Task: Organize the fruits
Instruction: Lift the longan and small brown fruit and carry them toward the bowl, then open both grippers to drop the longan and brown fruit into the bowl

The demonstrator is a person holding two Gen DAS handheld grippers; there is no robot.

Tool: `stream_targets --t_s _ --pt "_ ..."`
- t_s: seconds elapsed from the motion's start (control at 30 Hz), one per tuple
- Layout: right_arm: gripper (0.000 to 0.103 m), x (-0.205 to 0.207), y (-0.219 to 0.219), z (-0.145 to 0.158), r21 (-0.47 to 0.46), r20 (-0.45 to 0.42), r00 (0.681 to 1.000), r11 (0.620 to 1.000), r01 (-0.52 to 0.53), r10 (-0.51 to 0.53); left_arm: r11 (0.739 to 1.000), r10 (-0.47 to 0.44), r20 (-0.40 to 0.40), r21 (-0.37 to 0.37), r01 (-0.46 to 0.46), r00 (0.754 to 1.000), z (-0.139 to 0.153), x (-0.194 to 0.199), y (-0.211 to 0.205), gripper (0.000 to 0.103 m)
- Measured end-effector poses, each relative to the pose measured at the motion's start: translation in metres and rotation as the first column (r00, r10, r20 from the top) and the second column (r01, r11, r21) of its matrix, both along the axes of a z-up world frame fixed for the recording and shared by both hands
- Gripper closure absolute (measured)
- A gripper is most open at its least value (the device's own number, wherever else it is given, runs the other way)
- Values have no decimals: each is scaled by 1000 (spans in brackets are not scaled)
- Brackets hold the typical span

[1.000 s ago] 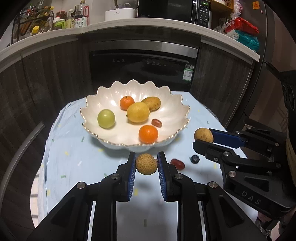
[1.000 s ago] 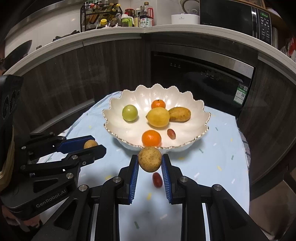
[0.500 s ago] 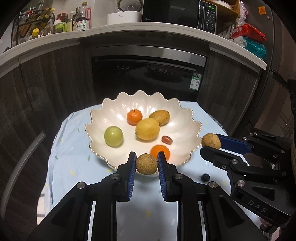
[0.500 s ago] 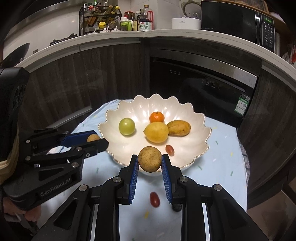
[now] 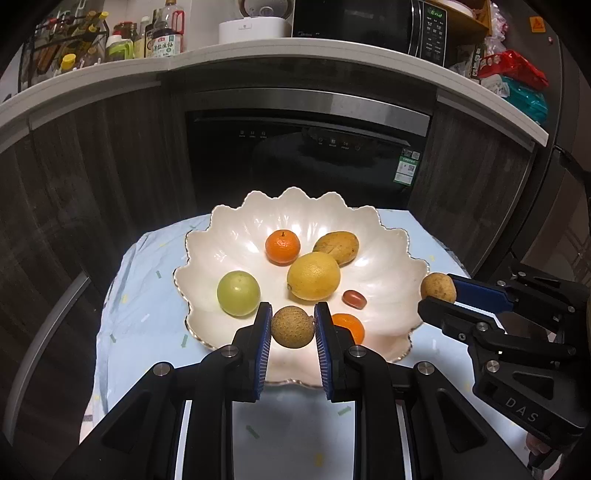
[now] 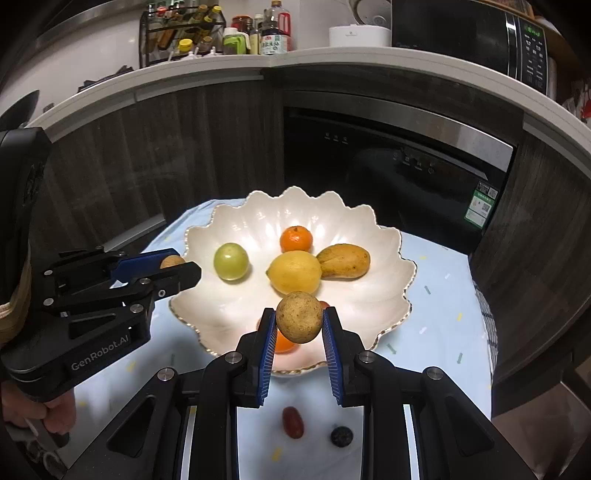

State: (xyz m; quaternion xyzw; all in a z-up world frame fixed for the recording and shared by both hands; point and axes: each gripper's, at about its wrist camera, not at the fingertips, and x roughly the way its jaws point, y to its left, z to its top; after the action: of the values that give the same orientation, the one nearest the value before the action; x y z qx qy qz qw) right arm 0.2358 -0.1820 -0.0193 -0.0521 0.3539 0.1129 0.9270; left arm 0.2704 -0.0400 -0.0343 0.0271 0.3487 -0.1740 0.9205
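Observation:
A white scalloped bowl (image 5: 229, 236) (image 6: 229, 314) on a light blue cloth holds a lemon (image 5: 313, 275), a green fruit (image 5: 238, 293), two oranges (image 5: 282, 246), a brown oval fruit (image 5: 336, 247) and a red grape (image 5: 354, 298). My left gripper (image 5: 293, 328) is shut on a small round brown fruit (image 5: 293, 326) above the bowl's near rim. My right gripper (image 6: 299, 325) is shut on a second brown fruit (image 6: 299, 322) above the bowl's near side; it also shows in the left wrist view (image 5: 438, 288). The left gripper shows at the bowl's left rim in the right wrist view (image 6: 177, 266).
A red grape (image 6: 292, 422) and a dark blueberry (image 6: 341, 436) lie on the cloth (image 6: 436, 314) in front of the bowl. Dark cabinets and an oven (image 5: 306, 158) stand behind the table. A counter with bottles (image 5: 162, 40) and a microwave (image 5: 369, 22) runs above.
Both grippers have risen and moved forward with their brown fruits, from in front of the bowl to over its near rim. The loose grape and blueberry now lie behind the fingertips.

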Motion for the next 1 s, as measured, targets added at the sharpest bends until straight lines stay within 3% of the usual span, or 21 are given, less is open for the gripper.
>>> stream_targets --t_s 0.63,0.73,0.83,1.0 --pt "77 30 -11 -25 7 -61 998 999 32 -31 1000 11 -74 11 -11 997 -29 38 -6 79" --pt "77 31 -12 -28 7 -69 997 999 32 -31 1000 11 -80 10 -10 997 -31 39 -7 68" --pt "75 30 -14 -29 11 -68 997 999 49 -48 1000 19 -73 20 -17 997 -30 38 -6 63" --pt "58 28 -17 -26 16 -50 997 998 62 -61 999 27 -59 42 -25 998 -28 36 -6 52"
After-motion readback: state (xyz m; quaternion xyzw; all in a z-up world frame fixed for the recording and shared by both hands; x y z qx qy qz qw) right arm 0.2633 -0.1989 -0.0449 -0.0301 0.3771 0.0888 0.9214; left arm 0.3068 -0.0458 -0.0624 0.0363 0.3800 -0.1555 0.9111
